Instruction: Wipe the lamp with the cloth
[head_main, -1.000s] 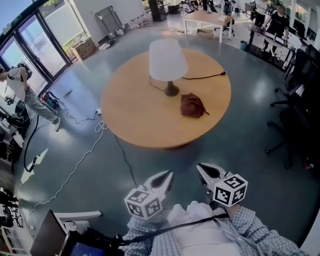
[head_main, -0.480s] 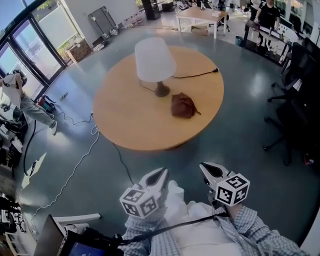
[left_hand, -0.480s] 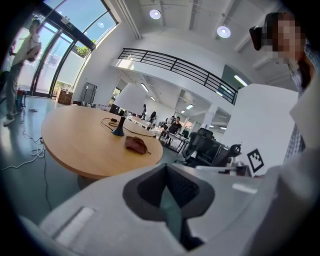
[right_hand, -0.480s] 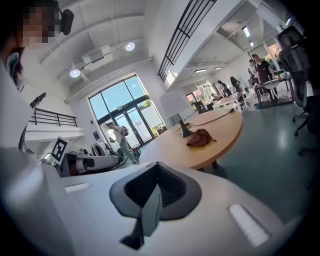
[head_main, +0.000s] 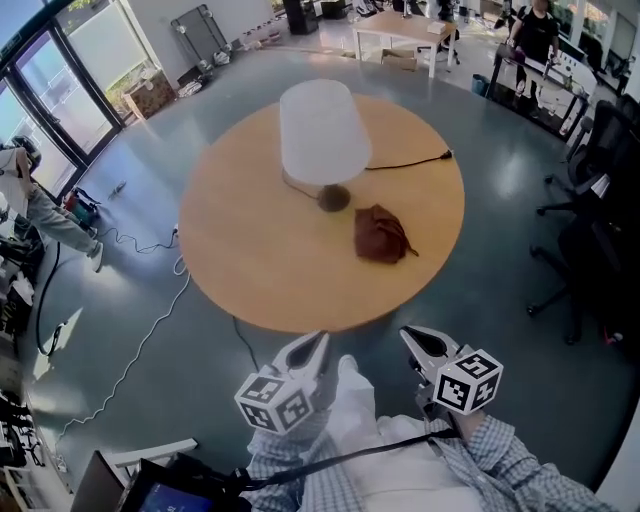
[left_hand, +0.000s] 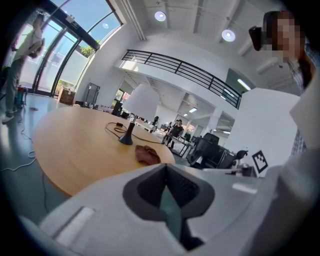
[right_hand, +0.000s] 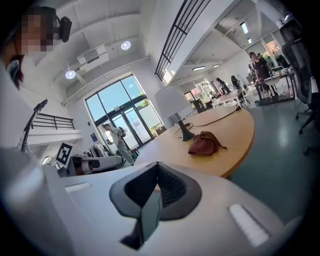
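From overhead, the lamp's shade (head_main: 322, 130) hides its stem (left_hand: 129, 130).

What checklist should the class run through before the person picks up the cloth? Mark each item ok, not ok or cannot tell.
1. Cloth lies free on the table, apart from the lamp base: ok.
2. Lamp stands upright: ok.
3. Cord runs clear of the cloth: ok.
4. Left tool is empty: ok.
5. Right tool is open for a grasp: not ok; its jaws are shut, with nothing between them.
6. Tools are over the table near the cloth: not ok; both are short of the near edge.
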